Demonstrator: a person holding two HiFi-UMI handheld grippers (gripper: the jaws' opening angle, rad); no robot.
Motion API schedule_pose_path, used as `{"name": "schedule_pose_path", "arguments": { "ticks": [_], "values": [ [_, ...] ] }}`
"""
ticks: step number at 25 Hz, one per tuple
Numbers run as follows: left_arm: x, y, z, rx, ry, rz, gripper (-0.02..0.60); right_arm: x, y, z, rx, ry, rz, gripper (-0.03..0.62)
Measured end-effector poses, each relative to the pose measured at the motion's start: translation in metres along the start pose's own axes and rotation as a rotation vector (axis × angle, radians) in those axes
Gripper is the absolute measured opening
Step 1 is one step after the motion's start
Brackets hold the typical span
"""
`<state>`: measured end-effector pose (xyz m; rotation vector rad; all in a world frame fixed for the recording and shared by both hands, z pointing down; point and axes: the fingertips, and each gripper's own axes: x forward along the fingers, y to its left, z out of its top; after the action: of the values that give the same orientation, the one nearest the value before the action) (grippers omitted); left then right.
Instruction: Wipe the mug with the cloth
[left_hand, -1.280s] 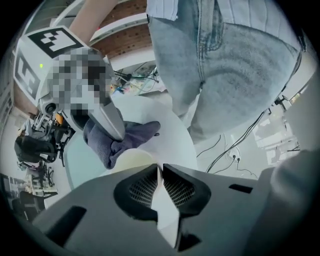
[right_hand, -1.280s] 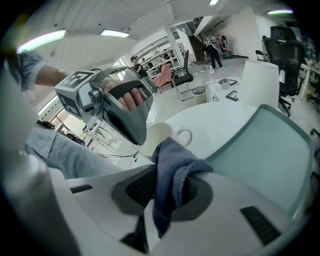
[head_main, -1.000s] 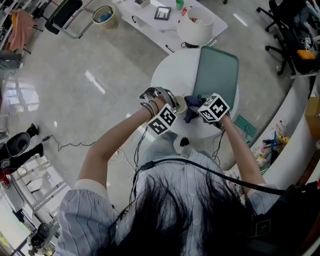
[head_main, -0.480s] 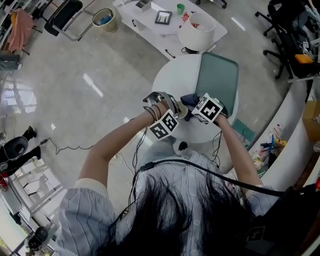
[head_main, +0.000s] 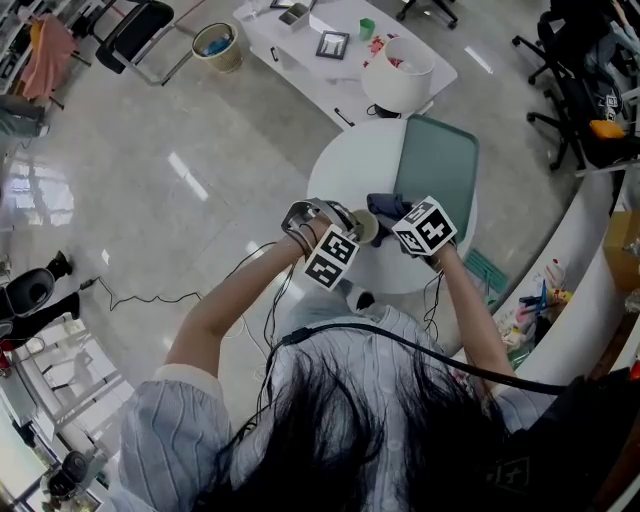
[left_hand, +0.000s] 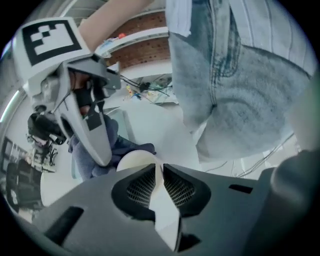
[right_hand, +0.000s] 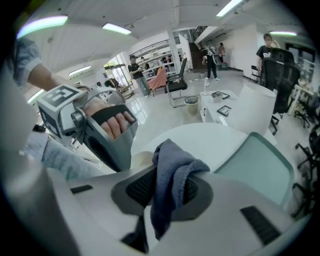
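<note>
Wiping seems to be in hand: over the near edge of the round table (head_main: 345, 160), the left gripper (left_hand: 159, 172) is pinching the cream mug (left_hand: 132, 161) by its wall, and the right gripper (right_hand: 169, 187) (just beside it) is clamping the blue-grey cloth (right_hand: 172, 165). Next move, likely: pressing cloth against mug.

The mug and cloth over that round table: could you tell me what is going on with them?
A person holds a gripper in each hand above the round white table. The left gripper has its jaws shut on the cream mug, held over the table's near edge. The right gripper is shut on the blue-grey cloth, bunched right beside the mug, seemingly against it.
</note>
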<state>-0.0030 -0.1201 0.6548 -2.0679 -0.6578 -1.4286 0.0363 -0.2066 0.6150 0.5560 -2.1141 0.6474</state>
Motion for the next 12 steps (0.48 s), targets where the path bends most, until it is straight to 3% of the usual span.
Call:
{"name": "schedule_pose_path", "arguments": {
  "ticks": [2, 5, 12],
  "values": [
    [-0.009, 0.006, 0.001, -0.151, -0.042, 0.064, 0.032, -0.008, -0.001, 0.003, 0.052, -0.059, -0.017, 0.08],
    [-0.031, 0.014, 0.009, -0.407, -0.182, 0.165, 0.032, -0.023, -0.004, 0.007, 0.115, -0.14, -0.045, 0.08],
    [-0.064, 0.027, 0.002, -0.739, -0.286, 0.384, 0.032, -0.064, -0.005, 0.006, 0.215, -0.304, -0.113, 0.08]
  ]
}}
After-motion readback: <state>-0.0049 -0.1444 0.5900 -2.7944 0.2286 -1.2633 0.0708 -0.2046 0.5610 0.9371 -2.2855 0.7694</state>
